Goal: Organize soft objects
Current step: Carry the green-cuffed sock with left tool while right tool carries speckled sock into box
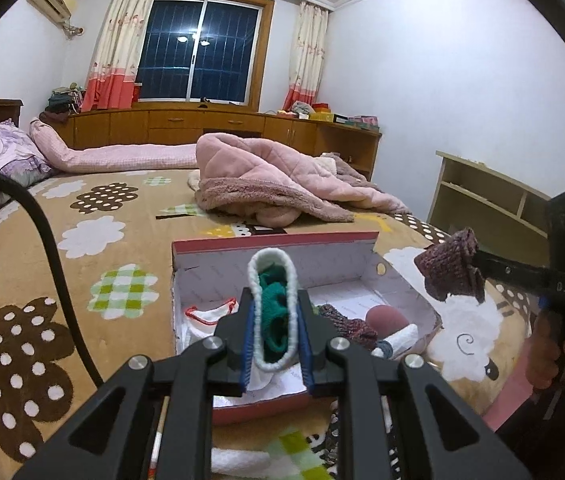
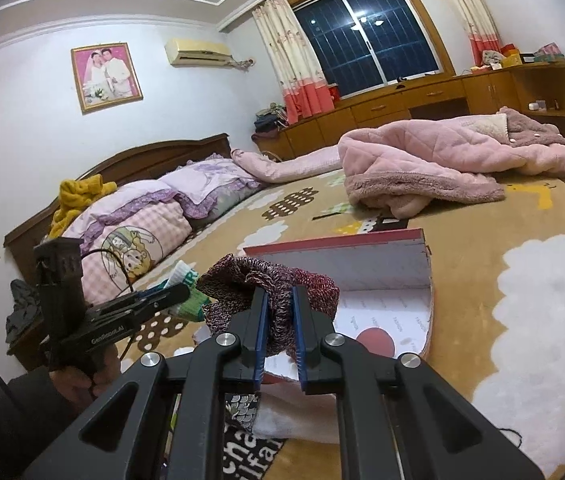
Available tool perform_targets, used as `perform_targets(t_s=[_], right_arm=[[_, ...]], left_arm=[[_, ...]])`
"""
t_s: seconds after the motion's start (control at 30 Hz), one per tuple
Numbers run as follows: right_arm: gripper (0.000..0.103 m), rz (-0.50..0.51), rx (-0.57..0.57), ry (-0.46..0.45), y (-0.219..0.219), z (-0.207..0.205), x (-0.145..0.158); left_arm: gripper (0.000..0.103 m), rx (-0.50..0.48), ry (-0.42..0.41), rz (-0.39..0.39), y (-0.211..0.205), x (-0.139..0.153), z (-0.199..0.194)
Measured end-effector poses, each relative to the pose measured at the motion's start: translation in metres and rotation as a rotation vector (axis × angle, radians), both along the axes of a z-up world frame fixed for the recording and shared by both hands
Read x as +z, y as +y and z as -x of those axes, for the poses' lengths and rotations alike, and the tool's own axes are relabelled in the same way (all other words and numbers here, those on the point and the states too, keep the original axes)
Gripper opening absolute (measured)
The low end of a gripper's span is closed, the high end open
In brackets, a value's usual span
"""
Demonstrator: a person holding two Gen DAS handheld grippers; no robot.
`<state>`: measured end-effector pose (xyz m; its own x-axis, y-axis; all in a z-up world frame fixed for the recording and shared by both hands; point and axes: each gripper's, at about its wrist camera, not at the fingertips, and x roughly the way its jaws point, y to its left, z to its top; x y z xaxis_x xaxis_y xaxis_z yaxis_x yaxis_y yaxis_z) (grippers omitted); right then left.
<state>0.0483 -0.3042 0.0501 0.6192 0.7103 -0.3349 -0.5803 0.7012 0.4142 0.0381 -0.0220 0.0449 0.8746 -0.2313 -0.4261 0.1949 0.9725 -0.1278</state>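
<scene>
Here the left gripper (image 1: 276, 344) has its jaws clenched on a green-and-white sock (image 1: 273, 312), upright, with the open box (image 1: 322, 276) just ahead and below. The right gripper (image 2: 278, 332), jaws grasping a maroon knit sock (image 2: 274, 292), hangs beside the box's right wall, so the left is nearer.

Box (image 1: 274, 248) contents partly hidden

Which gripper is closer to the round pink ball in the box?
Left. The left gripper, holding a white-and-green sock, hangs over the box beside the ball. The right gripper is off the box's side.
</scene>
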Motion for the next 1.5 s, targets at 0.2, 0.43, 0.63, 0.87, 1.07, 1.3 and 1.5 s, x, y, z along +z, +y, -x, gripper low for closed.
perform_targets(t_s=[0.2, 0.43, 0.63, 0.87, 1.07, 1.3, 1.5], right_arm=[[0.013, 0.037, -0.002, 0.012, 0.011, -0.006, -0.007], [0.013, 0.133, 0.015, 0.027, 0.042, -0.021, -0.022], [0.013, 0.195, 0.026, 0.04, 0.067, -0.033, -0.036], [0.013, 0.286, 0.037, 0.052, 0.1, -0.046, -0.051], [0.013, 0.394, 0.024, 0.07, 0.125, -0.057, -0.065], [0.013, 0.474, 0.071, 0.186, 0.141, -0.08, -0.08], [0.013, 0.481, 0.123, 0.233, 0.138, -0.089, -0.082]], left_arm=[[0.019, 0.035, 0.057, -0.031, -0.003, -0.016, -0.018], [0.019, 0.044, 0.106, -0.059, -0.007, -0.033, -0.036], [0.019, 0.036, 0.146, -0.09, -0.011, -0.045, -0.051], [0.02, 0.012, 0.195, -0.118, -0.005, -0.058, -0.071], [0.02, 0.013, 0.267, -0.083, 0.018, -0.073, -0.095], [0.021, -0.082, 0.296, -0.183, 0.011, -0.076, -0.11], [0.02, -0.192, 0.335, -0.183, 0.02, -0.076, -0.116]])
